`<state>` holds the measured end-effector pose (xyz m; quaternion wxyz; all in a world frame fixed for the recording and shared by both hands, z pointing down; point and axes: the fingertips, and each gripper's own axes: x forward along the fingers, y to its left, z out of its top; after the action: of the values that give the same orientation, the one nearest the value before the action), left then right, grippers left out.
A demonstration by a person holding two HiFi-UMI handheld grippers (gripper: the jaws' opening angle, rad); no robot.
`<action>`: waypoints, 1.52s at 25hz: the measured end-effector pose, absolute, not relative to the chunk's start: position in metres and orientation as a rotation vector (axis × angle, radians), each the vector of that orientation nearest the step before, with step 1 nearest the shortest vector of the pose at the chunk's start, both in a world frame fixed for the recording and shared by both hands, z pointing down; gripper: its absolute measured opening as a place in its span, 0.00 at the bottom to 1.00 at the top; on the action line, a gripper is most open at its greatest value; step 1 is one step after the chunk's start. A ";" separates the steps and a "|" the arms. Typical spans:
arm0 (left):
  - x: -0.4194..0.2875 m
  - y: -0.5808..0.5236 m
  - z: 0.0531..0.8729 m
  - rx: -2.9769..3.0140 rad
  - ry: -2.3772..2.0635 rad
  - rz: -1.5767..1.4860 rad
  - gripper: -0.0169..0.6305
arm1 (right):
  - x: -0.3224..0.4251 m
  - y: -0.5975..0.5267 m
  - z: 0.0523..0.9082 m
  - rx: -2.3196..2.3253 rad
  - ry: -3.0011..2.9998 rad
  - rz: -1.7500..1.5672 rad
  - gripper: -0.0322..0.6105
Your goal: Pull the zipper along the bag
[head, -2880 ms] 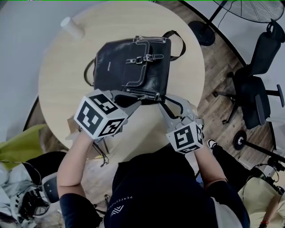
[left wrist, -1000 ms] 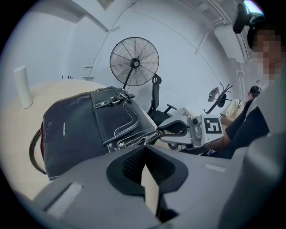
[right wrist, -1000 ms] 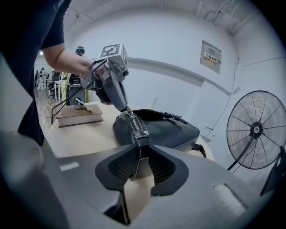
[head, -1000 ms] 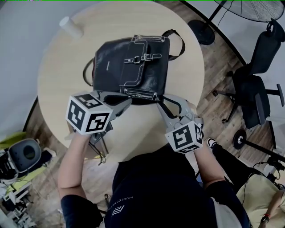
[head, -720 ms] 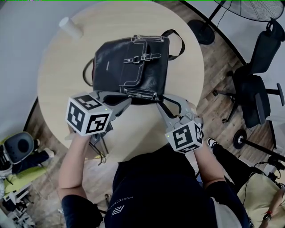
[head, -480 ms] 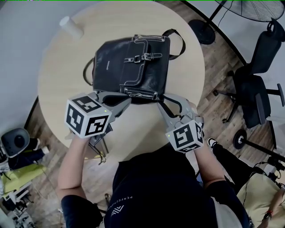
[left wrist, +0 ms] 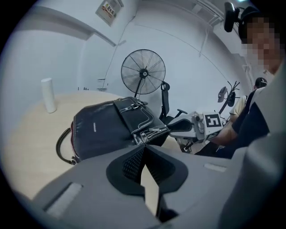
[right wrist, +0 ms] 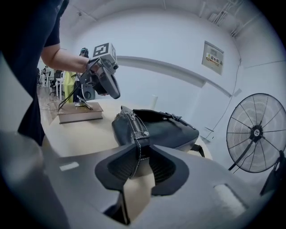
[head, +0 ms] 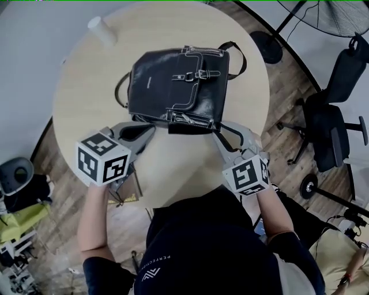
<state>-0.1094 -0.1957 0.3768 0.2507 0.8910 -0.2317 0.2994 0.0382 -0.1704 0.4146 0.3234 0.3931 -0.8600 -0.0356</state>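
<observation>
A black leather bag point(head: 176, 83) lies flat on the round wooden table point(head: 86, 103). Its zipper point(head: 189, 120) runs along the edge nearest me, and the left gripper view shows it too point(left wrist: 149, 133). My right gripper point(head: 222, 128) is at the bag's near right corner. In the right gripper view it point(right wrist: 142, 150) is shut on a stitched leather tab point(right wrist: 136, 154) at the zipper's point(right wrist: 134, 121) end; its jaws have just opened a little, the tab still between them. My left gripper point(head: 149, 127) hovers off the bag's near left corner. Its jaws point(left wrist: 144, 150) are shut on nothing.
A white cup point(head: 102, 30) stands at the table's far left. A book point(head: 130, 185) lies near the table's front edge under my left gripper. Off the table to the right are an office chair point(head: 331, 121) and a floor fan point(head: 331, 14).
My left gripper has drawn left and back, away from the bag's zipper edge. The right gripper has kept its place at the bag's corner.
</observation>
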 end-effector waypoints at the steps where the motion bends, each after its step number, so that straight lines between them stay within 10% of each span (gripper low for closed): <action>1: -0.102 -0.192 0.379 2.439 -0.614 0.807 0.06 | 0.038 -0.170 0.414 1.030 -2.253 -0.099 0.20; 29: -0.082 -0.196 0.373 2.505 -0.869 0.503 0.06 | 0.046 -0.166 0.405 1.119 -2.336 0.108 0.21; 38: -0.111 -0.187 0.357 2.465 -1.077 0.352 0.06 | 0.064 -0.163 0.380 1.260 -2.390 0.290 0.05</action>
<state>-0.1109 -0.1869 0.3572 0.2126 0.8878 -0.3880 0.1267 0.0635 -0.1633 0.3802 0.2106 0.4535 -0.8597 0.1045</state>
